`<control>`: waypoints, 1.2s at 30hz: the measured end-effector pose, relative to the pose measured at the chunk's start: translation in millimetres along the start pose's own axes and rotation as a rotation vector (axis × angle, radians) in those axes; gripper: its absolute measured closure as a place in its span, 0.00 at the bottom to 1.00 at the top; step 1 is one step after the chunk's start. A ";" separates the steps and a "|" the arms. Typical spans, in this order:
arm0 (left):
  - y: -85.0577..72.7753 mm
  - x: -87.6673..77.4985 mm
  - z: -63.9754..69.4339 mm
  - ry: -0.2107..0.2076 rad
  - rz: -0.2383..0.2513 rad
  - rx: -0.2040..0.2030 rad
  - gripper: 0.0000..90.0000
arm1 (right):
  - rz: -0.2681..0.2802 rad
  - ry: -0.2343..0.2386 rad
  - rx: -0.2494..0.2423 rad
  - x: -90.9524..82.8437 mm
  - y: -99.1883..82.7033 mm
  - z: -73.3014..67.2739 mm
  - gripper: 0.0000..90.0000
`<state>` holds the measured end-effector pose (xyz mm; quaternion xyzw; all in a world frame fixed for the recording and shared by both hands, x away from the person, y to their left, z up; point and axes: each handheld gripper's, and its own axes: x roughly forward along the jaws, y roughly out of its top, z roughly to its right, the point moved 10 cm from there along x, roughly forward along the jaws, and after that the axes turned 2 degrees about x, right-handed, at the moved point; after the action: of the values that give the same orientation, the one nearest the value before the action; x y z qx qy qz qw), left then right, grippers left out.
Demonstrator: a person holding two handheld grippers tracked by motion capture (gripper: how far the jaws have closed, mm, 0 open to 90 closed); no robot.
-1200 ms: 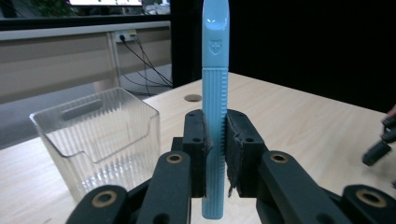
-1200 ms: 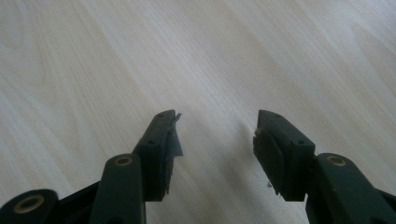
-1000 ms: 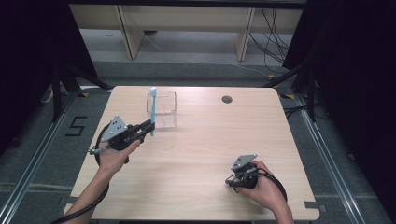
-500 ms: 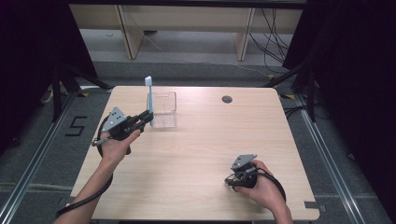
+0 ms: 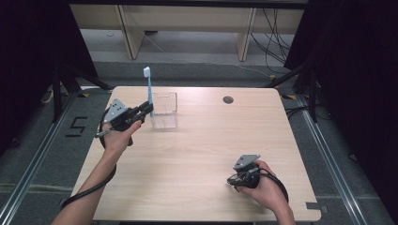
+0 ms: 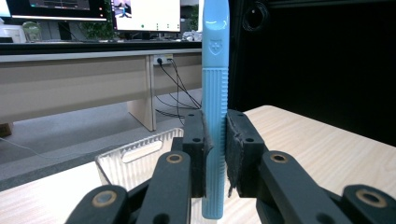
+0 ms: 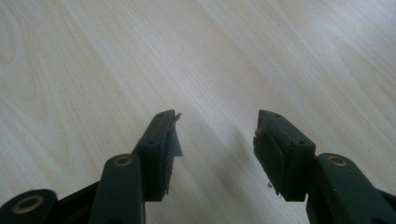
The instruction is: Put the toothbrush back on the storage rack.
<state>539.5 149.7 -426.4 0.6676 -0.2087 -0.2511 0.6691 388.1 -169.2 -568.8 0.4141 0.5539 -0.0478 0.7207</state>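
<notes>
Toothbrush [image 5: 149, 91]: light blue, standing upright in the upper left of the high view, bristle head at the top, handle end lowest. In the left gripper view it [image 6: 215, 116] runs up the middle of the frame and past the top edge.
Left gripper [image 5: 148, 108]: its jaws are clamped on the toothbrush's ribbed handle, one pad on each side, near the handle's lower end. The hand holding it [image 5: 117, 136] comes in from the lower left.
Clear box [image 5: 164, 110]: a see-through, open-topped container on the table, just right of the toothbrush in the high view; the brush's lower end seems to hang beside its left wall rather than inside, though the angle makes this hard to judge.
Right gripper [image 5: 233, 178]: lower right of the high view, low over bare wood; in the right gripper view [image 7: 217, 135] its jaws stand apart with nothing between them.
Table [image 5: 197, 154]: pale wood, with a small round hole [image 5: 228, 99] near its upper edge.
</notes>
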 end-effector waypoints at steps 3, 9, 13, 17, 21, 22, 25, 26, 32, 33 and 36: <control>2.0 5.1 -9.4 0.015 0.010 -0.007 0.87 | 0.000 -0.009 0.007 2.1 -0.3 0.0 0.54; 0.8 12.3 -23.7 0.042 0.007 -0.013 0.87 | 0.001 -0.002 -0.008 1.9 1.3 -1.3 0.54; -4.4 17.7 -31.7 0.059 0.001 -0.022 0.87 | 0.001 -0.002 -0.002 2.1 1.7 -1.7 0.54; -9.8 22.7 -37.4 0.073 -0.003 -0.042 0.87 | 0.003 -0.002 -0.003 2.2 2.0 -2.2 0.54; -15.5 27.1 -40.6 0.080 -0.016 -0.040 0.87 | 0.003 -0.004 0.003 2.0 2.2 -2.2 0.54; -16.9 28.3 -41.4 0.081 -0.018 -0.043 0.87 | 0.003 -0.005 0.002 1.8 2.3 -1.9 0.54; -20.3 31.4 -44.3 0.088 -0.023 -0.046 0.87 | 0.004 -0.005 -0.001 1.8 2.5 -1.4 0.54; -21.0 32.1 -45.2 0.090 -0.023 -0.046 0.87 | 0.005 -0.005 -0.005 1.9 2.7 -1.4 0.54; -25.5 35.3 -46.4 0.097 -0.032 -0.037 0.87 | 0.021 -0.012 -0.015 2.8 3.4 -0.6 0.54; -26.4 35.2 -46.3 0.100 -0.037 -0.033 0.87 | 0.021 -0.012 -0.015 2.7 3.5 -0.6 0.54; -27.1 35.4 -46.4 0.105 -0.035 -0.030 0.87 | 0.015 -0.016 0.008 2.3 3.3 -1.7 0.54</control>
<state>594.3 165.0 -456.5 0.6732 -0.1581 -0.2304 0.6846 389.4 -165.1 -569.1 0.4209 0.5446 -0.0481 0.7239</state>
